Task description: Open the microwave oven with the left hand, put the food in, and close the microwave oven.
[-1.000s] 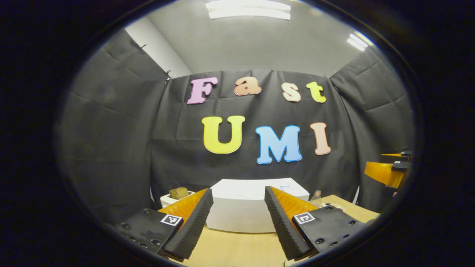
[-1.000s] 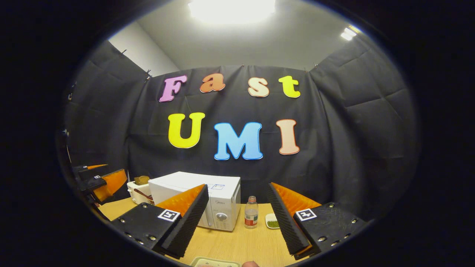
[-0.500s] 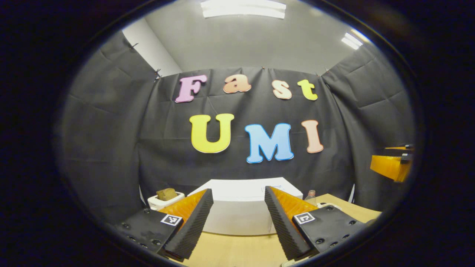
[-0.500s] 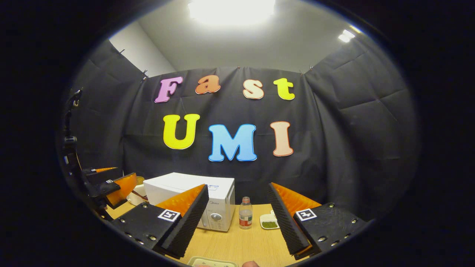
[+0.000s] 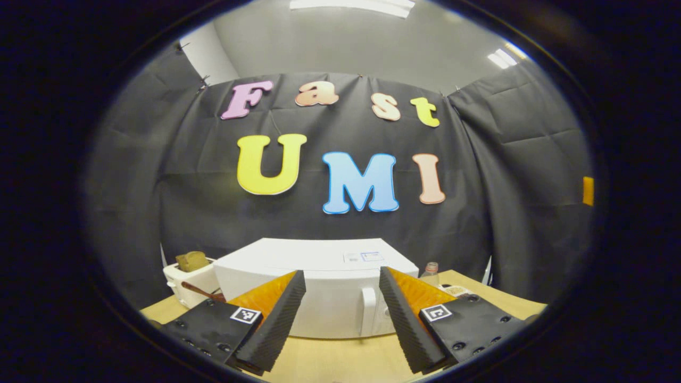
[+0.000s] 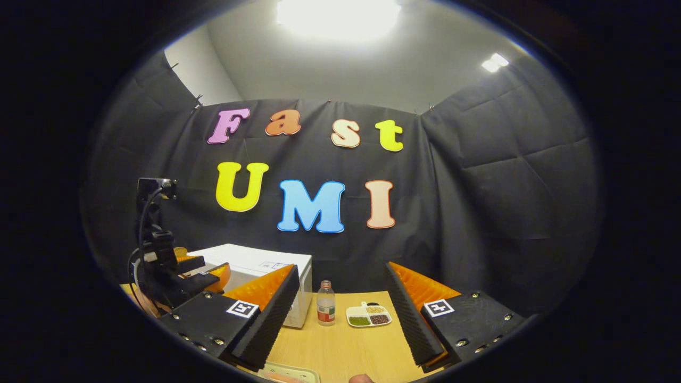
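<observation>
Microwave [image 5: 319, 290] sitting shut on table [image 5: 340, 361], handle [image 5: 367, 311] showing between left gripper [image 5: 340, 319] fingers, spread wide, holding nothing. Right gripper [image 6: 340, 319] likewise gaping, empty. Risk: fingers missing or slipping off handle.

Bright overhead light, heavy fisheye bend.
My right gripper view catches a ceiling panel [image 6: 338, 15] blown out to white glare; the microwave oven [image 5: 319, 290] top glows pale, cloth walls stay dim, edges curve and soften.
</observation>
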Motion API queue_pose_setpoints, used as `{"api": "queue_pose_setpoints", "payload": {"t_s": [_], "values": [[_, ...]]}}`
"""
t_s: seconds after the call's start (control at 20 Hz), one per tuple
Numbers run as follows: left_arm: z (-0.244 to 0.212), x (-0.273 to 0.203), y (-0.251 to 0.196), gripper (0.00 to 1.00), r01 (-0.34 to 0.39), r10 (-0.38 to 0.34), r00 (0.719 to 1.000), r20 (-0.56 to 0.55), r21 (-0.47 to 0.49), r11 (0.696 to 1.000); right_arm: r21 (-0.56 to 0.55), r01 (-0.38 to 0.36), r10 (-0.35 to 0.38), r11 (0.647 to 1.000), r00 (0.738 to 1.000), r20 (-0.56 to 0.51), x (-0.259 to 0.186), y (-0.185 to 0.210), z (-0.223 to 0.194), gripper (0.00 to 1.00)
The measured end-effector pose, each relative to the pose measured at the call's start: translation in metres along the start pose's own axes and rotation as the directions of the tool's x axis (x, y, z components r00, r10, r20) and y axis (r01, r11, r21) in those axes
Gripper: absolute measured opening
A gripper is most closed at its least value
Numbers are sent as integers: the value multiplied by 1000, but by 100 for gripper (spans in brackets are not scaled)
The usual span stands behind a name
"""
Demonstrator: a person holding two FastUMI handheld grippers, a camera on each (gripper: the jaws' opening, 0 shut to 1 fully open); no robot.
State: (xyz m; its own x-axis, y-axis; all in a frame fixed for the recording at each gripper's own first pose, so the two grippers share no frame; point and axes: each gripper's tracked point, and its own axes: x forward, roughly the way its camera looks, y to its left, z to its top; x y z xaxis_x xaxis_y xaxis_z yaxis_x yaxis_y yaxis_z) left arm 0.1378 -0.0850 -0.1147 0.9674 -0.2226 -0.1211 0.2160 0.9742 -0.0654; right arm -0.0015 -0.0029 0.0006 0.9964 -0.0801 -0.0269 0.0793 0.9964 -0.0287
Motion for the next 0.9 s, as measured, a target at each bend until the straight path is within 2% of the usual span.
{"api": "queue_pose_setpoints", "payload": {"t_s": [0.35, 0.7, 0.9], "values": [[-76, 61, -33, 94, 70, -71, 988, -135, -13, 997, -20, 103, -104, 994, 994, -45, -19, -30, -8, 97], [-142, 98, -41, 94, 51, -47, 958, -283, 9, 999, -24, 148, -150, 989, 983, -109, -30, -46, -24, 97], [-150, 103, -38, 61, 33, -21, 953, -301, 33, 999, -35, 138, -141, 990, 982, -121, -33, -50, -28, 97]]}}
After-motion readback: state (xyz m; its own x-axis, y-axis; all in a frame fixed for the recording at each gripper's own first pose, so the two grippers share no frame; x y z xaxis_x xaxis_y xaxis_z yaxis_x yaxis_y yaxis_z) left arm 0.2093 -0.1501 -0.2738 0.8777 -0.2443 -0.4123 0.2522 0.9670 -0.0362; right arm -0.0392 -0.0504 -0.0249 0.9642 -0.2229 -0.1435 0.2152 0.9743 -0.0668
